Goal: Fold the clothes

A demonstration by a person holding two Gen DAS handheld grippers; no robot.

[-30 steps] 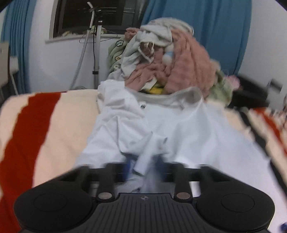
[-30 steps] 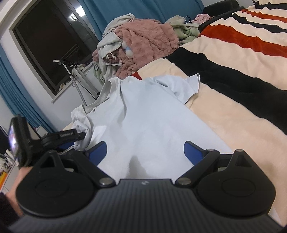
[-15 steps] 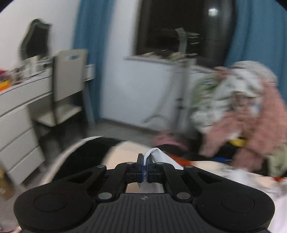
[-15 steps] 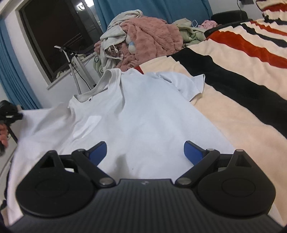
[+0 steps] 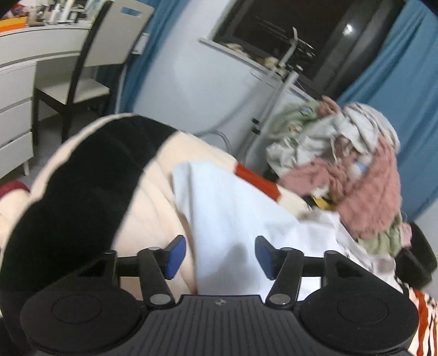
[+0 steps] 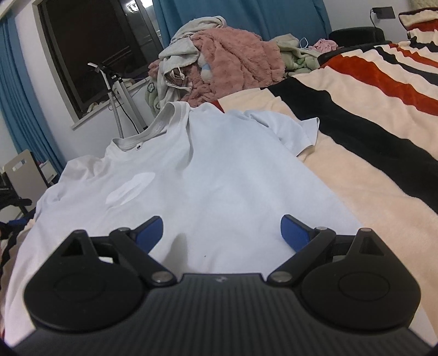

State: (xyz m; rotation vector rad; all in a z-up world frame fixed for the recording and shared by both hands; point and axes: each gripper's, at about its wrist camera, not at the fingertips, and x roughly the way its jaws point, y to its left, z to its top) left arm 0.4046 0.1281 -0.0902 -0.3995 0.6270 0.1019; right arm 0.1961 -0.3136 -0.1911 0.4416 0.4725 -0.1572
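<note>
A striped blanket in cream, black and red covers the bed; blue curtains flank a dark window at 11 o'clock. A laundry pile sits at 12. The white shirt lies spread flat at centre, collar toward 11. The right gripper and left gripper both gape wide, empty, over the shirt.
</note>
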